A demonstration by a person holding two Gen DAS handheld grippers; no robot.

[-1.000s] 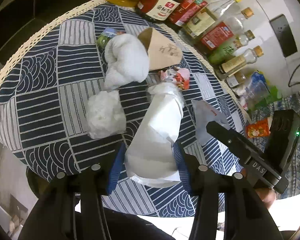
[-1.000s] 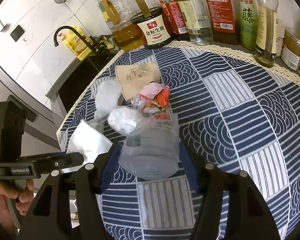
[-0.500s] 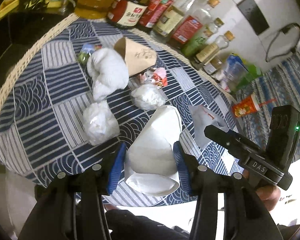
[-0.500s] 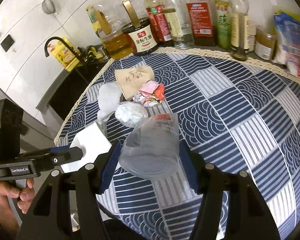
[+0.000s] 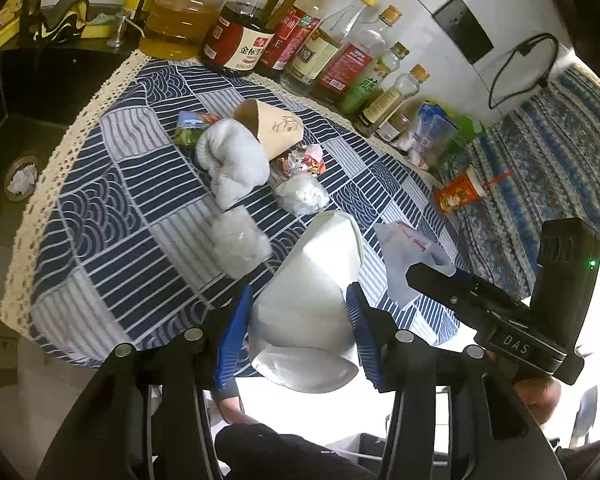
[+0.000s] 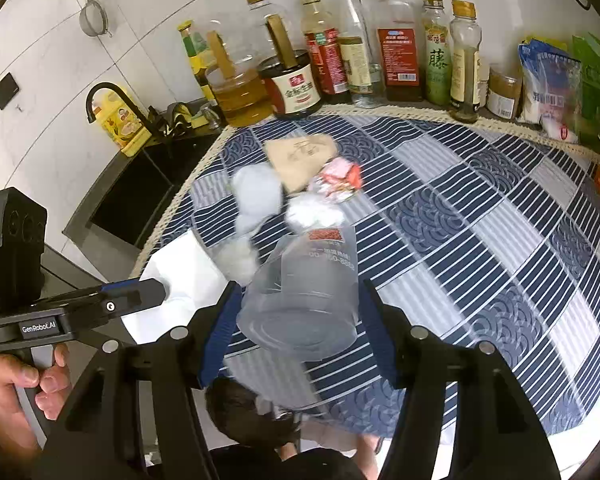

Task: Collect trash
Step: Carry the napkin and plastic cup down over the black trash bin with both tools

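Since a second ago both pieces of trash have been lifted off the blue patterned tablecloth (image 5: 112,208) and drawn back toward its near edge, so more of the table and the floor below is now seen under them. This suggests that two items are already collected and are being carried away, presumably to a bin that is not in view.

The white paper cup (image 5: 312,308) is clamped on its sides between the blue pads of the left gripper (image 5: 300,332), held at a narrow setting. The clear plastic cup (image 6: 300,296) is gripped the same way by the right gripper (image 6: 298,332).

Both grippers are pointed steeply downward over the table's edge, side by side, each seen in the other's view.

Left on the cloth are a brown paper cup (image 5: 274,130), a white cloth (image 5: 232,164), crumpled plastic balls (image 5: 302,196) and a red wrapper (image 5: 304,158), still to be gathered.
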